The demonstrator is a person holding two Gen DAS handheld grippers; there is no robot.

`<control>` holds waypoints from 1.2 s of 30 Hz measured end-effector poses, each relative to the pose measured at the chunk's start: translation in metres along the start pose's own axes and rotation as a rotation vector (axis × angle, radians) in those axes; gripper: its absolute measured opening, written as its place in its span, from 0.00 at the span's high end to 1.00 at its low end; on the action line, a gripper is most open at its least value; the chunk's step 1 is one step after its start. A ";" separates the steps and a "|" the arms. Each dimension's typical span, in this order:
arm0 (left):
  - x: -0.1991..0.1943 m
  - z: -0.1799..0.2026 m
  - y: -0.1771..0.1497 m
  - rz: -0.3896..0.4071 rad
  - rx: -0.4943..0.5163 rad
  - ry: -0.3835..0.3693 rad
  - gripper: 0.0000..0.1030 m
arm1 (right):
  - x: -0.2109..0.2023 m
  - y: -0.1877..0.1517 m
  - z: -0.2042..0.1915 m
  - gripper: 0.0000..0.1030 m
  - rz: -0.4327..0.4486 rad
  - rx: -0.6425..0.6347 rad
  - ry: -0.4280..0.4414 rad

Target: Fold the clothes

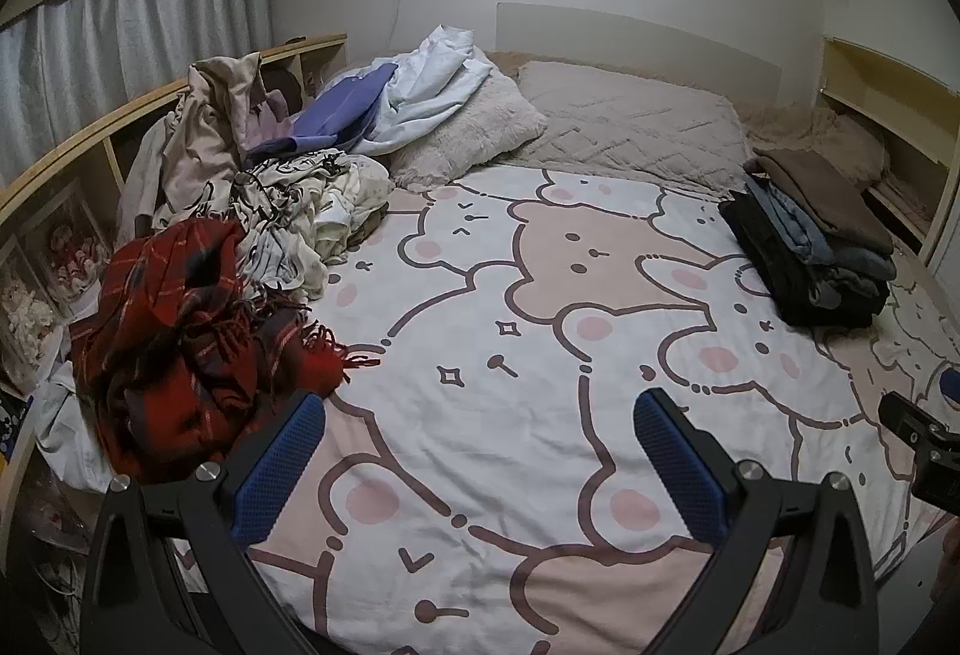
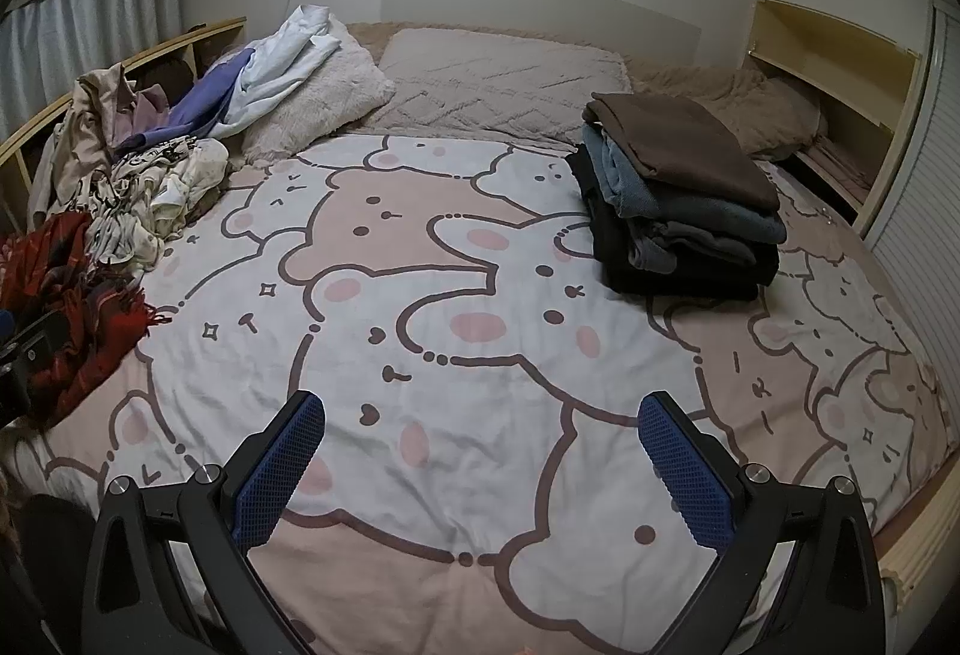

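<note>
While fringed red plaid scarf [image 1: 180, 331] lies crumpled; folded stack [image 2: 678, 211] squared.

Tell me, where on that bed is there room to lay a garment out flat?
The broad middle of the cartoon duvet is bare, bordered by the unfolded heap and red plaid scarf on the left, the folded stack on the right, and the pillows behind. The left edge is crowded.

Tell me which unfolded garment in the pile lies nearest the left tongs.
The red plaid fringed scarf: it sits at the pile's near end, beside the open left tongs; the cream printed piece and purple garment lie farther back.
</note>
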State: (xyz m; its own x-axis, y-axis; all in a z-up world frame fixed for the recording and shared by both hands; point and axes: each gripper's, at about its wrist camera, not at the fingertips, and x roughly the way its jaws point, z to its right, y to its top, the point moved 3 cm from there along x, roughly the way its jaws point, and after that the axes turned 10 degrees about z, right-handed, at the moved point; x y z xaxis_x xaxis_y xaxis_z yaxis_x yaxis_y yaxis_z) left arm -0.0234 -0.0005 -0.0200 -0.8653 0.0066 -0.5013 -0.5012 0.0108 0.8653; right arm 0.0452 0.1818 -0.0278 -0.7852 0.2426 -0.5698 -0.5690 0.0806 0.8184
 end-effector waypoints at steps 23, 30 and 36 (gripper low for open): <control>0.006 -0.012 -0.013 0.000 -0.016 -0.022 0.00 | 0.011 -0.008 -0.009 0.00 -0.038 0.008 0.040; 0.013 -0.031 -0.021 -0.010 -0.069 -0.050 0.00 | 0.015 -0.012 -0.022 0.00 -0.050 -0.018 0.079; 0.022 -0.073 -0.031 0.008 -0.051 0.042 0.00 | 0.023 -0.016 -0.027 0.00 -0.080 -0.012 0.082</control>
State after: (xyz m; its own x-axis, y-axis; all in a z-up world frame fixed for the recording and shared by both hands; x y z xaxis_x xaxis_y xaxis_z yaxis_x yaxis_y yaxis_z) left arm -0.0283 -0.0737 -0.0572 -0.8685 -0.0360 -0.4943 -0.4930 -0.0399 0.8691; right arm 0.0290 0.1601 -0.0559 -0.7543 0.1561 -0.6377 -0.6330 0.0850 0.7695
